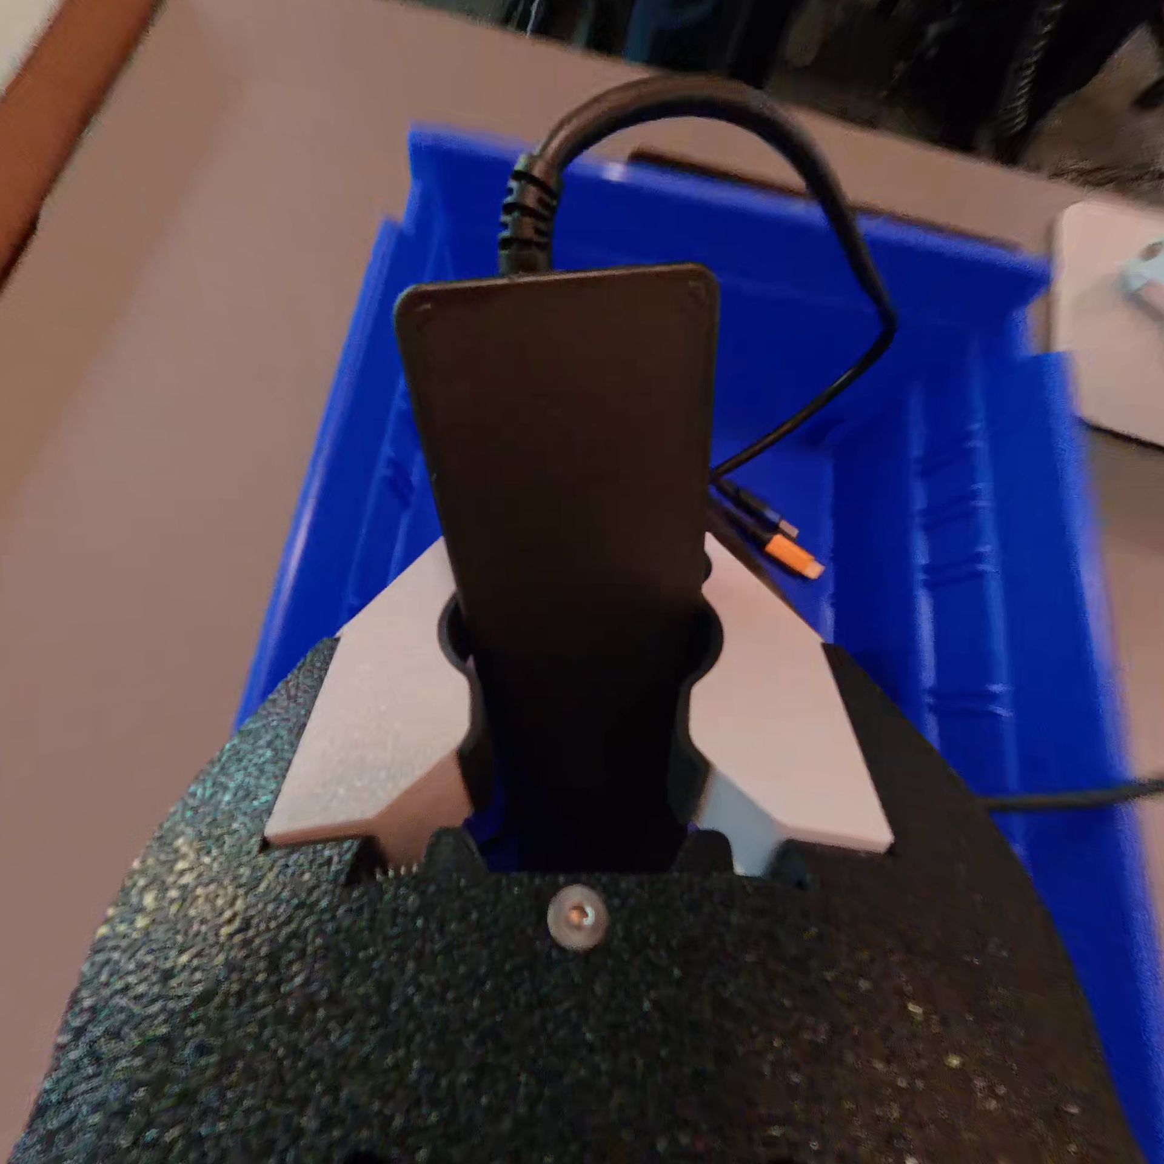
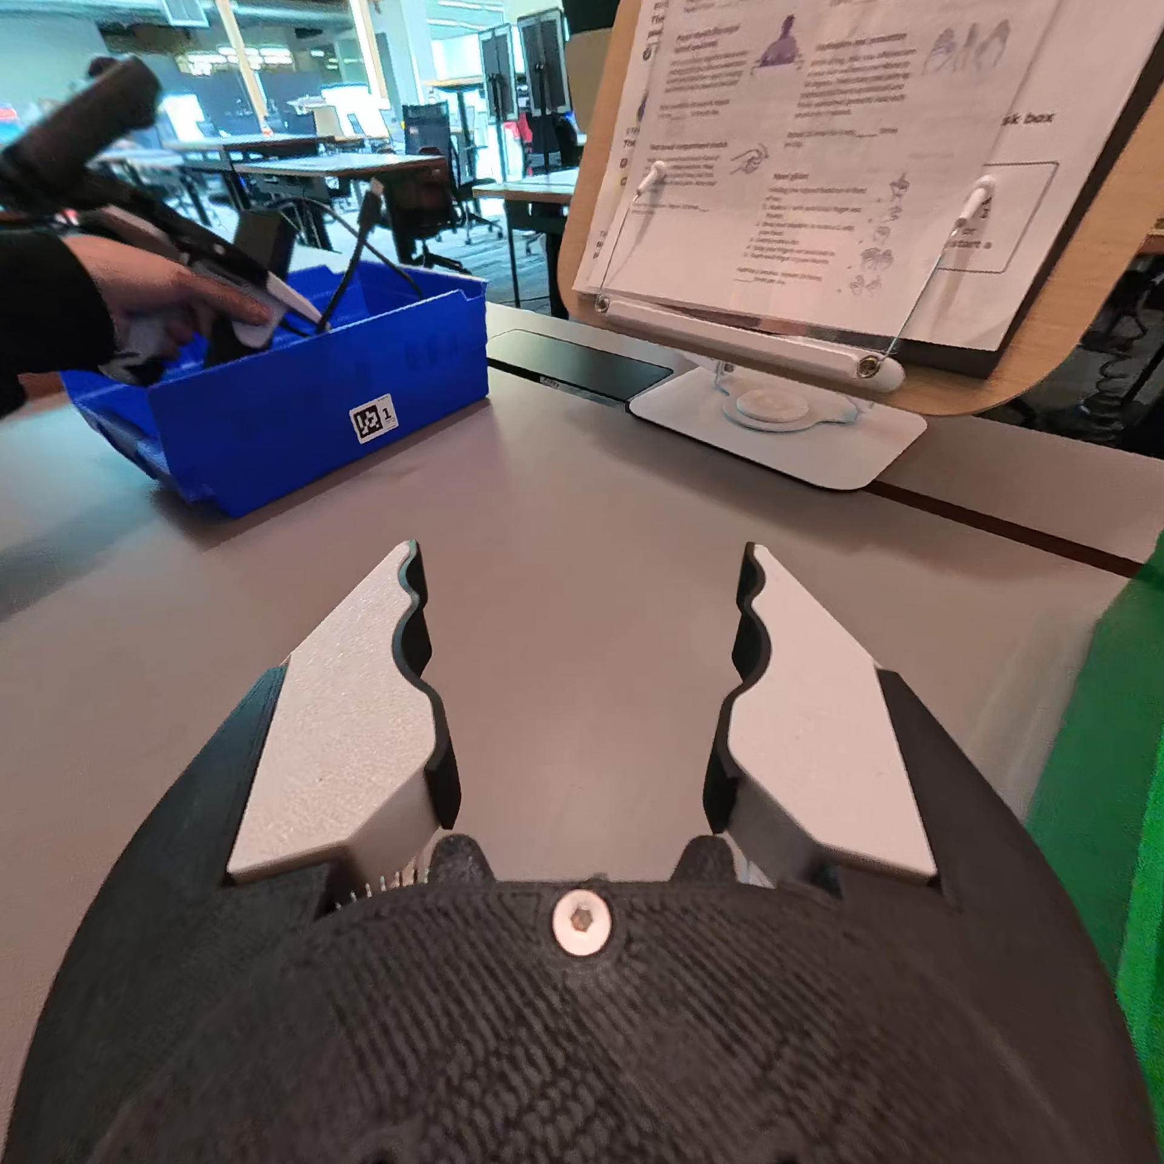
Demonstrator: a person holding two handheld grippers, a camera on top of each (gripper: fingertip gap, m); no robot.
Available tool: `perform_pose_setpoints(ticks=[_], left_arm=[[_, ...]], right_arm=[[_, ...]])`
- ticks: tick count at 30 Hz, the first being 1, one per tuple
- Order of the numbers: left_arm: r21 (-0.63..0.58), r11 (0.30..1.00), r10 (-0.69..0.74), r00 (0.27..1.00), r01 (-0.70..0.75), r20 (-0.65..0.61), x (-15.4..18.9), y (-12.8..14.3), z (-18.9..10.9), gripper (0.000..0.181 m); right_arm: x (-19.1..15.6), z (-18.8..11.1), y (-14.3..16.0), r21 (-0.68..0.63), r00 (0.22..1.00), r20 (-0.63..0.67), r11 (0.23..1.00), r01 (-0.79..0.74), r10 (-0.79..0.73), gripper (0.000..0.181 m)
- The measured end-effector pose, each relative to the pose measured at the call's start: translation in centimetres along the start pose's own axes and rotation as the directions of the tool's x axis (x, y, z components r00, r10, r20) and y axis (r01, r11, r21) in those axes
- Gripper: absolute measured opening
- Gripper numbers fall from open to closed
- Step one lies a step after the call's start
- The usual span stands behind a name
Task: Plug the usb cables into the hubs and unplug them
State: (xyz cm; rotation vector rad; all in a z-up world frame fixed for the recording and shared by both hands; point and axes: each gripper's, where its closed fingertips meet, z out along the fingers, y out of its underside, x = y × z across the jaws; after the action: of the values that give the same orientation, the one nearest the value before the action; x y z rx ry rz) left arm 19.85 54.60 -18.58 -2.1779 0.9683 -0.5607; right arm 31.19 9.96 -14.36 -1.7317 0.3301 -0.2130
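the left gripper (image 1: 582, 630) is clamped on a flat black usb hub (image 1: 560, 453), which stands up out of the jaws toward twelve o'clock, its own thick black lead (image 1: 787, 145) arching off the far end and dropping toward three o'clock. beyond and below it lies the blue bin (image 1: 945, 567), and at about three o'clock from the hub two loose usb plugs rest on the bin floor, one orange (image 1: 795, 557) and one dark (image 1: 765, 513). this looks like the fetching step: the hub is held over the bin, no cable seated yet. the right gripper (image 2: 582, 630) has its fingers spread wide with nothing between them, hovering over the grey table (image 2: 567, 504); from it the bin sits at about ten o'clock and a white document stand (image 2: 775, 403) with printed sheets at one o'clock. next, likely, the hub needs steadying with its ports exposed, while the free gripper goes to the bin, pinches a plug by its shell and lines it squarely with a port.
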Motion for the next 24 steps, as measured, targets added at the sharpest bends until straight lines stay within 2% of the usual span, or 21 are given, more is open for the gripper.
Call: perform_pose_setpoints(ticks=[5, 9, 12, 15, 18, 21, 23, 24], left_arm=[[0.231, 0.969, 0.117, 0.989, -0.093, -0.095, 2.5, -6.5, -6.9, 0.064], [0.469, 0.877, 0.214, 0.961, -0.108, -0.178, 5.8, -12.4, -15.0, 0.064], [0.604, 0.789, 0.296, 0.930, -0.109, -0.219, 8.4, -15.4, -21.0, 0.064], [0.695, 0.710, 0.370, 0.900, -0.114, -0.231, 10.8, -16.9, -25.8, 0.064], [0.769, 0.627, 0.391, 0.903, -0.121, -0.177, 11.4, -18.2, -29.5, 0.064], [0.795, 0.587, 0.423, 0.895, -0.153, -0.140, 11.9, -19.0, -31.1, 0.064], [0.800, 0.585, 0.466, 0.862, -0.130, -0.200, 13.3, -18.6, -31.9, 0.064], [0.806, 0.581, 0.509, 0.822, -0.111, -0.254, 14.6, -18.0, -32.5, 0.064]], right_arm=[[0.0, -0.4, -0.8, 0.041, 0.999, 0.015, 0.999, -0.033, 0.033, 0.095], [-0.3, -0.2, -0.5, 0.034, 0.999, 0.033, 0.999, -0.038, 0.037, 0.095], [-0.8, 0.0, -0.2, 0.023, 0.998, 0.051, 0.999, -0.036, 0.035, 0.095], [-1.1, 0.1, 0.0, 0.021, 0.997, 0.065, 0.999, -0.038, 0.036, 0.096], [-1.1, 0.2, 0.1, 0.023, 0.997, 0.069, 0.999, -0.040, 0.038, 0.096], [-1.1, 0.3, 0.6, 0.007, 0.996, 0.075, 0.999, -0.043, 0.043, 0.096], [-1.0, 0.3, 0.6, 0.008, 0.997, 0.072, 0.999, -0.040, 0.040, 0.097], [-0.9, 0.2, 0.4, 0.013, 0.997, 0.068, 0.999, -0.041, 0.040, 0.097]])
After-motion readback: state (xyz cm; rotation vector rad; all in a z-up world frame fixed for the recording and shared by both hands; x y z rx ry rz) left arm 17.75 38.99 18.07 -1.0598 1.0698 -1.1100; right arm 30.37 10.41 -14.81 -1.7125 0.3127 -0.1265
